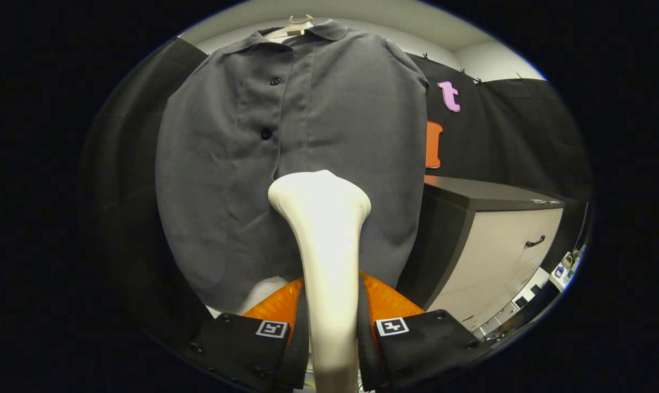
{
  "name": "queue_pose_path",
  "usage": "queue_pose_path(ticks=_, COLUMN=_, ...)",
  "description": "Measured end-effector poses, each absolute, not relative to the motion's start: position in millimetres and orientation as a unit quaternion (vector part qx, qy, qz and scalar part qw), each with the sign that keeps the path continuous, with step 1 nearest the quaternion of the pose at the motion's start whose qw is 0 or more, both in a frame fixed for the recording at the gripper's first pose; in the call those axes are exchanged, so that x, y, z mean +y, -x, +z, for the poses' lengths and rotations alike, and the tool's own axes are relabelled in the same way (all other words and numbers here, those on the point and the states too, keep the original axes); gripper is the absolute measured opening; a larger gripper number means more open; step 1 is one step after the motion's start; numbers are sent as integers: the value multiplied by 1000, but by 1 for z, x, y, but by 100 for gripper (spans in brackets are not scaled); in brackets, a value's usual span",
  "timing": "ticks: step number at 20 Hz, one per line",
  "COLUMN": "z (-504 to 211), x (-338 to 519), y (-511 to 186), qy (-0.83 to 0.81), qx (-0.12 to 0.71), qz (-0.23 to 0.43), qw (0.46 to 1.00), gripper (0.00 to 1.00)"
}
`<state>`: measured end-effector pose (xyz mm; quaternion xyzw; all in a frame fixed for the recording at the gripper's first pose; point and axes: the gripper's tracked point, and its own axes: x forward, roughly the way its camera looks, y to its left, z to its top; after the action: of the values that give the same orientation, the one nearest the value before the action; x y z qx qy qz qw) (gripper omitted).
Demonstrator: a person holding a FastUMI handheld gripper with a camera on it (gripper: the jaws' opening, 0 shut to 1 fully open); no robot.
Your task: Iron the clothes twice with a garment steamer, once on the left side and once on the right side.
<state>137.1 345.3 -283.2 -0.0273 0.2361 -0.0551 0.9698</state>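
A dark grey button-up shirt (pixel 340 125) hangs on a pale hanger (pixel 299 24) straight ahead, facing me. My gripper (pixel 332 327) is shut on the handle of a white garment steamer (pixel 324 229). The steamer stands upright between the fingers. Its wide head rests against or very close to the shirt's lower middle, just right of the button placket. Two dark buttons show on the placket above the head. The shirt's hem hangs a little above the fingers.
A cabinet (pixel 504 240) with a dark top and a pale drawer front stands to the right of the shirt. Black cloth walls close in behind and on both sides. Small items lie low beyond the cabinet, at the far right.
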Motion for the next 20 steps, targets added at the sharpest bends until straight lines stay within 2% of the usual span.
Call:
queue_pose_path(ticks=11, z=-309, x=343, y=-122, qy=18, qx=271, qz=-59, qw=961, gripper=45)
queue_pose_path(ticks=15, z=-273, x=356, y=-130, qy=8, qx=228, qz=-46, qw=972, gripper=45)
queue_pose_path(ticks=20, z=-189, x=381, y=-154, qy=-5, qx=157, qz=-20, qw=987, gripper=45)
